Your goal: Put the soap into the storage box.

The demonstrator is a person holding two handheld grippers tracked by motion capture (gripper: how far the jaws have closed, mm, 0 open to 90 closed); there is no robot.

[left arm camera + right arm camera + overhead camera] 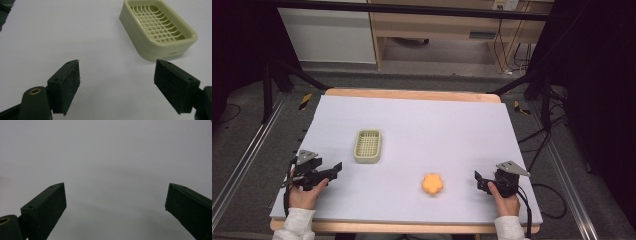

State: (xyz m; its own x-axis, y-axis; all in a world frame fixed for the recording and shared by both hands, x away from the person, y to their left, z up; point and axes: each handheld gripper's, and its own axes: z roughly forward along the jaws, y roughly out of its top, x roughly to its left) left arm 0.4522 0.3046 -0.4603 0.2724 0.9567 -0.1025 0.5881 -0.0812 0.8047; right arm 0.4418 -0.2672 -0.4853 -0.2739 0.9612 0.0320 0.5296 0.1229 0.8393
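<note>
- Basket (367, 146): cream plastic, rounded rectangle, grid floor. Nothing in it. Sits left of centre on the surface (422, 125). In the left gripper view it lies ahead and to the right of the jaws (158, 28), near but apart from them; the grid floor shows bare.
- Orange piece (432, 183): flat, lobed like a flower, lying on the surface toward the near edge, right of centre. Well apart from the basket; nearer the right gripper than the left.
- Left gripper (335, 170): held in the person's left hand (304, 192) at the near left of the surface, jaws pointing right toward the basket. Jaws spread wide, nothing between them (117, 85).
- Right gripper (478, 179): held in the right hand (504, 200) at the near right, jaws pointing left toward the orange piece, apart from it. Jaws wide apart and empty (116, 202); bare surface ahead of them.
- No writing or label can be read on anything.
- Surface: pale lilac-white sheet over a wooden top, wood edge showing at far and near sides.
- Room: grey floor, dark stand legs either side, cables at right, a wooden desk (437, 25) beyond.
</note>
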